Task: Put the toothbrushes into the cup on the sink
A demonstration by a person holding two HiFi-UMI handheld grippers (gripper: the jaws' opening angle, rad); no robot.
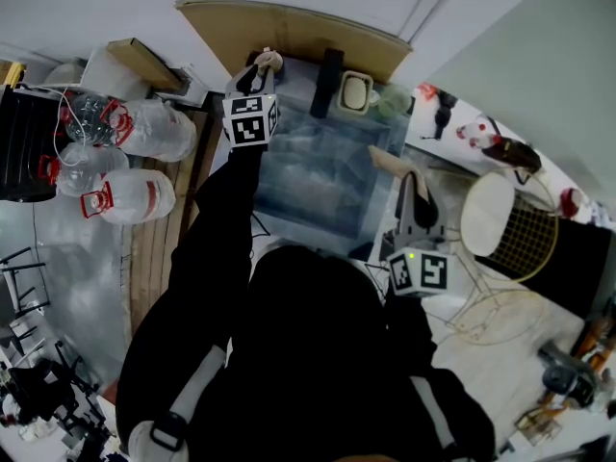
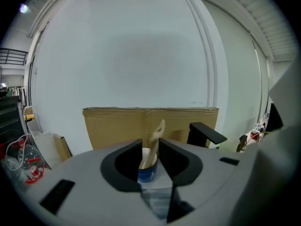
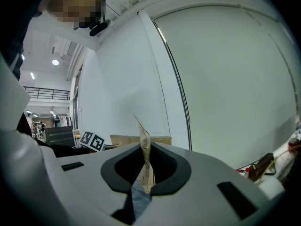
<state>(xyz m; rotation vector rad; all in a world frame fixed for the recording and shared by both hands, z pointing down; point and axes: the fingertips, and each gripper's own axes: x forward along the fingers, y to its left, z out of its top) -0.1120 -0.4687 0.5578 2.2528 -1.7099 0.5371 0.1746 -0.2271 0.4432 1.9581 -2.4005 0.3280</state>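
A blue cup point(image 2: 146, 174) with a white inside stands on the sink's back left corner, seen in the head view as the cup point(image 1: 267, 63). A pale wooden toothbrush point(image 2: 158, 132) leans in it, head up. My left gripper point(image 2: 150, 161) is open, its jaws standing on either side of the cup and brush without pressing on them. My right gripper point(image 3: 143, 185) is shut on a toothbrush in a brown paper wrapper point(image 3: 145, 149). In the head view this right gripper point(image 1: 414, 189) hovers at the sink's right edge with the wrapped toothbrush point(image 1: 390, 162) pointing over the basin.
The sink point(image 1: 327, 176) has a black faucet point(image 1: 332, 80) and a small dish point(image 1: 354, 92) at its back. A cardboard sheet point(image 1: 289, 27) leans behind it. Water jugs point(image 1: 130, 195) sit on the floor at left; a white wire chair point(image 1: 510, 221) stands at right.
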